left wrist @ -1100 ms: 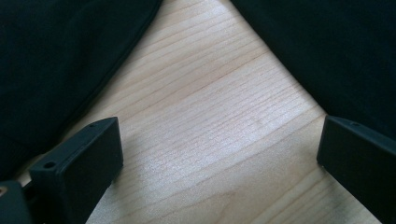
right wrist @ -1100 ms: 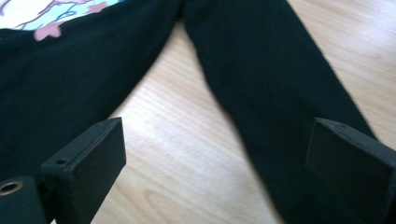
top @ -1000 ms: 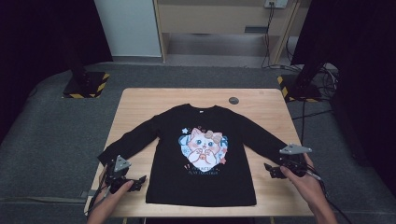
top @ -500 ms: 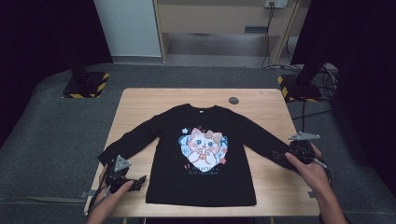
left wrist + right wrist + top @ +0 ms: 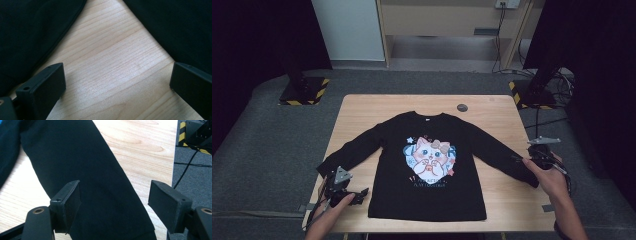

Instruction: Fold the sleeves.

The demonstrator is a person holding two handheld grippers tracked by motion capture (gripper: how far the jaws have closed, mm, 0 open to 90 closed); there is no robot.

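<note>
A black long-sleeved shirt [image 5: 387,170] with a cartoon cat print lies flat, front up, on the wooden table [image 5: 492,107]. My left gripper [image 5: 359,192] rests near the front left corner and is open. In the left gripper view, my left gripper [image 5: 117,72] has bare wood between its jaws, with a sleeve on one side and the shirt's body on the other. My right gripper [image 5: 523,160] is at the end of the right sleeve [image 5: 100,170]. Its jaws have just been closing. In the right gripper view, my right gripper [image 5: 115,195] straddles the sleeve, and the pads stand clear of the cloth.
A small dark round disc [image 5: 462,107] lies on the table behind the collar. Two stands with yellow-and-black striped bases [image 5: 304,90] [image 5: 537,92] sit on the grey carpet beside the far corners. Cables [image 5: 185,170] run over the floor past the table's right edge.
My right hand has moved away from the front edge and slightly right, up to the right sleeve's cuff. The left hand and the shirt have stayed still.
</note>
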